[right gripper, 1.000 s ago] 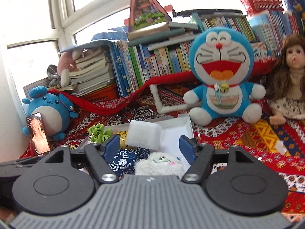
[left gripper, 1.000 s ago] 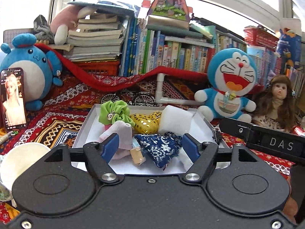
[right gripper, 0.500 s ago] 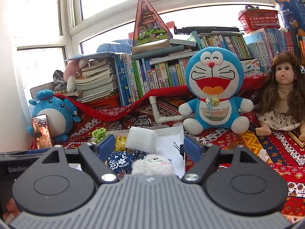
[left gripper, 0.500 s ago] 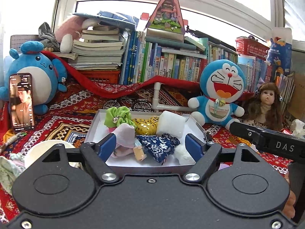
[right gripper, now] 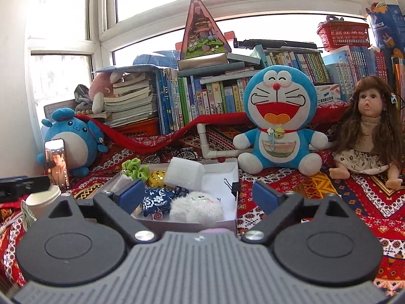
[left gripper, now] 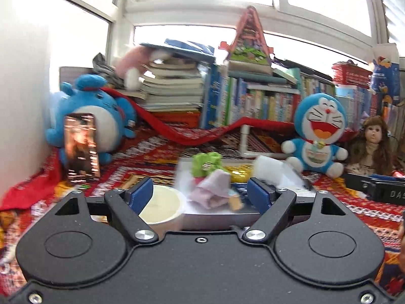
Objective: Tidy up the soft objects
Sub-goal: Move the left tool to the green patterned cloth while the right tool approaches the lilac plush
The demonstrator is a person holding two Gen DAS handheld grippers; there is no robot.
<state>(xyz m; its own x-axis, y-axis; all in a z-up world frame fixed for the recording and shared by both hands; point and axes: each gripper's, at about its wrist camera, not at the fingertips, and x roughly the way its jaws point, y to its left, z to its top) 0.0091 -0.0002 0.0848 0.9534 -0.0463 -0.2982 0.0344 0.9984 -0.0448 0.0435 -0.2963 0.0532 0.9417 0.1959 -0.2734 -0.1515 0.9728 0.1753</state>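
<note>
Bright daylight comes through a big window [right gripper: 162,7] with white frames. Under it, rows and piles of books [right gripper: 207,101] stand behind a red patterned cloth [right gripper: 329,185], beside a white wall [right gripper: 12,101].

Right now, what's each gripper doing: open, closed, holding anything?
Left gripper: open, holding nothing, fingers spread in front of the white box.
Right gripper: open, holding nothing.

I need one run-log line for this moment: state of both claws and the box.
left claw: open, empty | right claw: open, empty | white box: holds soft items, fluffy white toy at near edge | phase: both held back from box
</note>
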